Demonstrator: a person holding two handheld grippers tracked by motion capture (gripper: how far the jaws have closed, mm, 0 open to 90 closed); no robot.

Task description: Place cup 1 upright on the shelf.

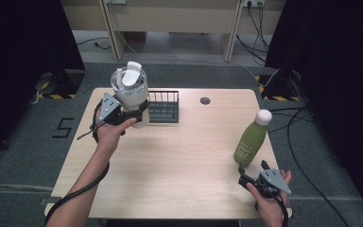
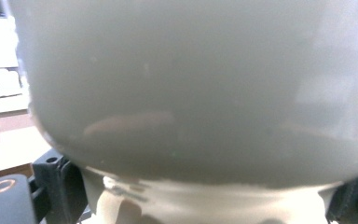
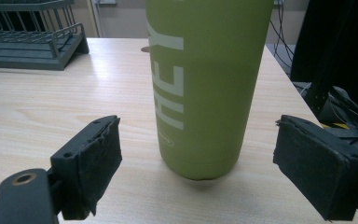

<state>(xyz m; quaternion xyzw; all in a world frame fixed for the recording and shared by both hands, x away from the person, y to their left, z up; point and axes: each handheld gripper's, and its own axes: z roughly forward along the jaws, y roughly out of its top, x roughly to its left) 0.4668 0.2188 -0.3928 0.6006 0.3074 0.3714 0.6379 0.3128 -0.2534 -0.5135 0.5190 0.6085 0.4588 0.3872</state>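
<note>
A pale grey tumbler [image 1: 130, 90] with a white lid and straw is held up over the table's back left, next to the rack. My left gripper [image 1: 134, 112] is shut on its lower part. In the left gripper view the tumbler's wall [image 2: 191, 93] looms very close, with a black jaw at each bottom corner beside its narrow base. A green bottle [image 1: 251, 144] with a white cap stands upright near the front right. My right gripper [image 1: 253, 169] sits just behind it, open. In the right gripper view the bottle [image 3: 205, 93] stands ahead of the two pads [image 3: 100, 161], and neither touches it.
A dark wire dish rack [image 1: 163, 106] stands at the back of the wooden table [image 1: 179, 156], right of the tumbler; the rack [image 3: 28, 42] is also in the right gripper view. A round cable hole [image 1: 205, 100] lies behind it. Cables trail on the floor at right.
</note>
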